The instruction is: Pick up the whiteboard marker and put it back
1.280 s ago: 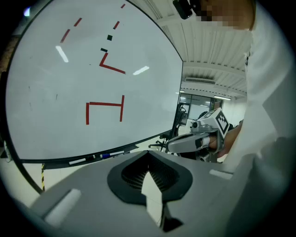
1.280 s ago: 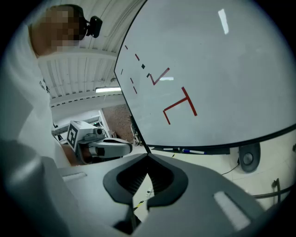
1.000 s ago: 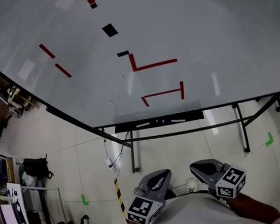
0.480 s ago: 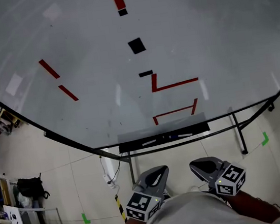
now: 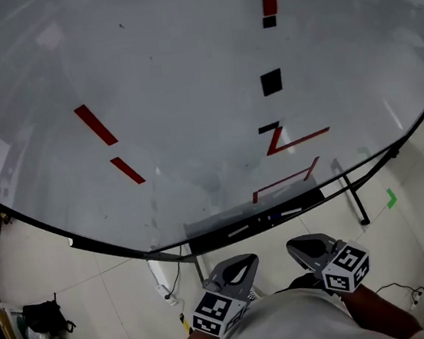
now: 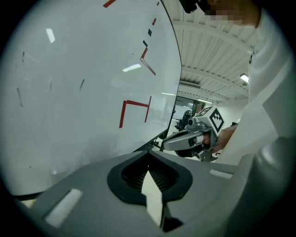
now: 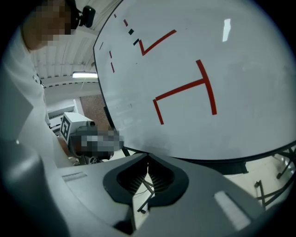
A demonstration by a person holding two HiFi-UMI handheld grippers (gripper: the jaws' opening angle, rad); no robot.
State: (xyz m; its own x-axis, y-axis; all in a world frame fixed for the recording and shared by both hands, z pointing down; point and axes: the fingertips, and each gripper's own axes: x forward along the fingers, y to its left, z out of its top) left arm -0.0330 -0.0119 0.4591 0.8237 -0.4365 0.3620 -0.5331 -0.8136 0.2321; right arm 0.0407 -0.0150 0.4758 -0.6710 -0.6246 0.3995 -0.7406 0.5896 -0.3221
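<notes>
A big whiteboard with red lines and black marks fills the head view. Along its lower edge runs a dark pen tray; small white and blue pens lie on it, too small to tell apart. My left gripper and right gripper hang side by side close to my torso, below and well short of the tray. Both are shut with nothing in them. In the left gripper view the left gripper faces the board. In the right gripper view the right gripper points at the board's lower edge.
The whiteboard stands on a black metal frame over a pale tiled floor with green tape marks. A cable and plug hang below the tray at left. A black bag and shelving sit at far left.
My head view has swung, so the board's red and black marks slid right and the tray shifted lower. Both grippers stay shut in the same place near my torso.
</notes>
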